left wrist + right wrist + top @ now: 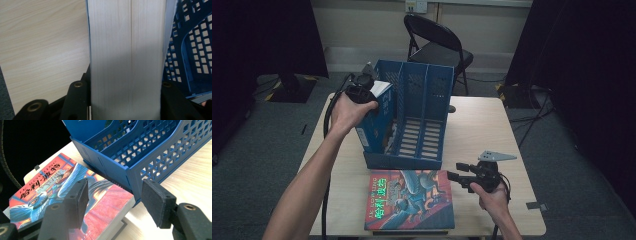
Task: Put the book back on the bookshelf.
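A thick blue-covered book (373, 125) stands upright at the left end of the blue file rack (424, 95). My left gripper (362, 89) grips it from above, and in the left gripper view the white page block (126, 55) fills the gap with both black jaws against its sides. A red and blue illustrated book (412, 200) lies flat on the table in front of the rack. My right gripper (453, 176) hovers just right of that book, pointing left. Its pads (80, 197) stand apart with nothing between them, facing the book (75, 192) and the rack's corner (130, 172).
The light wooden table (482, 125) has bare room to the right of the rack and behind it. A black folding chair (437, 45) stands beyond the far edge. Dark curtains flank the scene, and cables lie on the grey floor.
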### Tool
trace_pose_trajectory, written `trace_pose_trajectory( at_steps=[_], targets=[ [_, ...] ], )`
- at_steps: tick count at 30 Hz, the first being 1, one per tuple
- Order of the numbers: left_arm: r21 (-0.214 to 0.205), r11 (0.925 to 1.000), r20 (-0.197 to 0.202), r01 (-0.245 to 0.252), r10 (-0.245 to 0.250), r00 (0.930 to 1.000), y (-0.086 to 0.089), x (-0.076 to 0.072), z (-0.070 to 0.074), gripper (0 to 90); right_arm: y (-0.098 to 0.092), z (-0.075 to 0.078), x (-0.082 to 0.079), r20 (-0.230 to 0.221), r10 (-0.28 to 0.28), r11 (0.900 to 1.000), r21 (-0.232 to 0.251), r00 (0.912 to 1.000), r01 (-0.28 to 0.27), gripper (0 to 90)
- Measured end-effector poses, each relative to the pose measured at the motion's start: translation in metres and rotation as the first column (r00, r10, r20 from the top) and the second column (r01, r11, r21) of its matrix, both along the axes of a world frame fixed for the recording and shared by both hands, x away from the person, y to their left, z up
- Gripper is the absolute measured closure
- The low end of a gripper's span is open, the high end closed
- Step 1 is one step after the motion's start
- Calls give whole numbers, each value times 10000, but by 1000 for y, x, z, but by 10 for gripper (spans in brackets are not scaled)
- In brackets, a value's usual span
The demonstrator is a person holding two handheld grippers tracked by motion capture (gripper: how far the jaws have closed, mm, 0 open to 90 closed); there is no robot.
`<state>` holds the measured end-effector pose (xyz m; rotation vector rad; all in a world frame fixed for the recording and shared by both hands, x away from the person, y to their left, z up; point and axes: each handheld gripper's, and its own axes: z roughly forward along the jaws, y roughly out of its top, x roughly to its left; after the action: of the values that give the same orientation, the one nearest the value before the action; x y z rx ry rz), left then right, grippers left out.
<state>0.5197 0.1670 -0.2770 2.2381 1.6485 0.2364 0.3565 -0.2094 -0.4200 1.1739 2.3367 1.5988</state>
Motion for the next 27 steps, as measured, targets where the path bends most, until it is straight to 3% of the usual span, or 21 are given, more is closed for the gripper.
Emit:
trace_pose_trajectory(
  at_steps=[6,14,19,27],
  targets=[
    [-217,9994,60,-274,276,9996,2,4,6,615,0,1,0,23,-14,10000,50,10000,14,383],
    [-161,9982,300,-581,586,9978,-2,16,18,615,-2,1,0,22,-16,9999,107,10000,15,382],
    [-198,9959,403,-883,890,9952,-7,27,18,615,-3,2,0,24,-49,9998,176,10000,49,382],
    [-231,9951,679,-963,977,9929,-16,40,15,615,-5,0,0,3,21,9998,204,10000,-21,383]
  ],
)
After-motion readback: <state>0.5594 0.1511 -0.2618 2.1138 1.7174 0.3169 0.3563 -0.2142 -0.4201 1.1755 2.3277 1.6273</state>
